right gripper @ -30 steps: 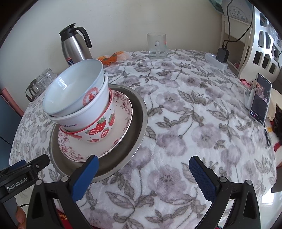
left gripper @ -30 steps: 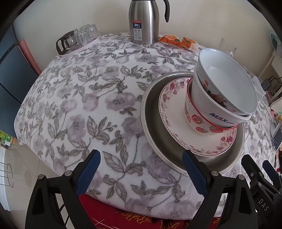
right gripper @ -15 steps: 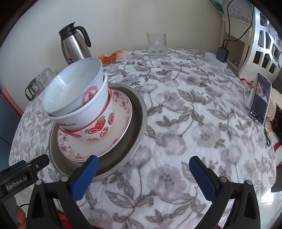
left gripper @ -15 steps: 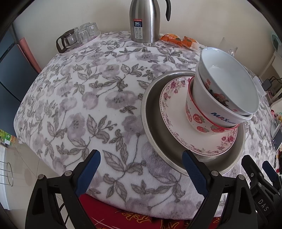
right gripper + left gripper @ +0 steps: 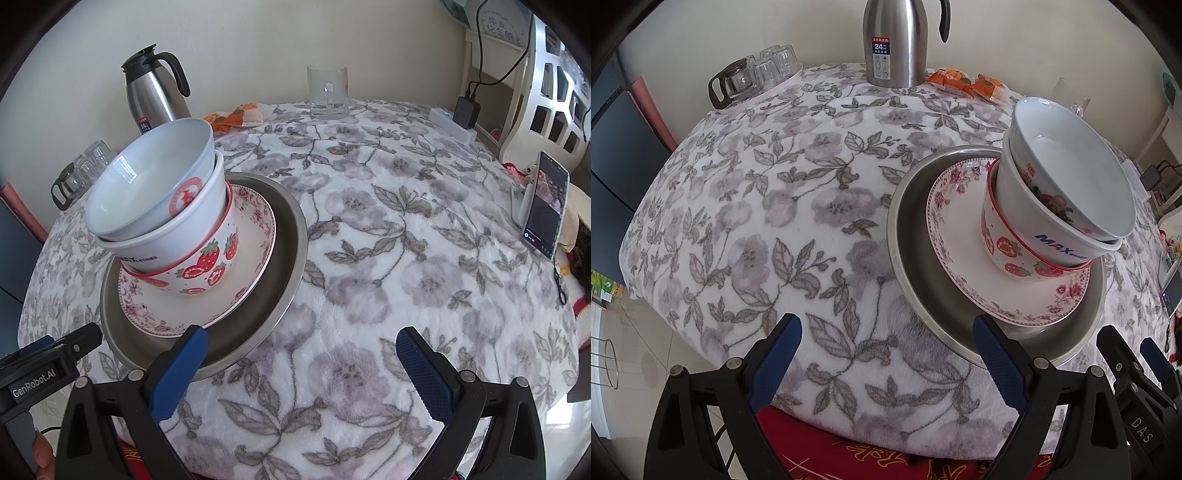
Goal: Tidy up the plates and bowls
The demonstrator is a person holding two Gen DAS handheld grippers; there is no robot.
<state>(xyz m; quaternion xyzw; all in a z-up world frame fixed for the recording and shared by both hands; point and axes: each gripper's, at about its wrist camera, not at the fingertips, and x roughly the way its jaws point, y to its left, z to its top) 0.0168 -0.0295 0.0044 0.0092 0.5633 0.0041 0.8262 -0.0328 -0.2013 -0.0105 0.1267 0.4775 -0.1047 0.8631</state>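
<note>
Both grippers, left gripper (image 5: 886, 354) and right gripper (image 5: 301, 365), are hovering empty, fingers apart, flanking the metal plate (image 5: 284, 266) carrying stacked bowls (image 5: 166, 221) on the tabletop (image 5: 406, 240); grip the rim evenly, since the bowls are leaning.

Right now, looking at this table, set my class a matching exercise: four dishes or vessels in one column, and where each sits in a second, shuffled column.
Column A
1. strawberry bowl
2. metal tray
3. floral plate
4. glass mug

Column B
a. straight on the tablecloth, under the whole stack
b. alone at the far edge of the table
c. on the floral plate, with white bowls nested inside it
d. inside the metal tray, under the bowls

Pairs: 1-c, 2-a, 3-d, 4-b
</note>
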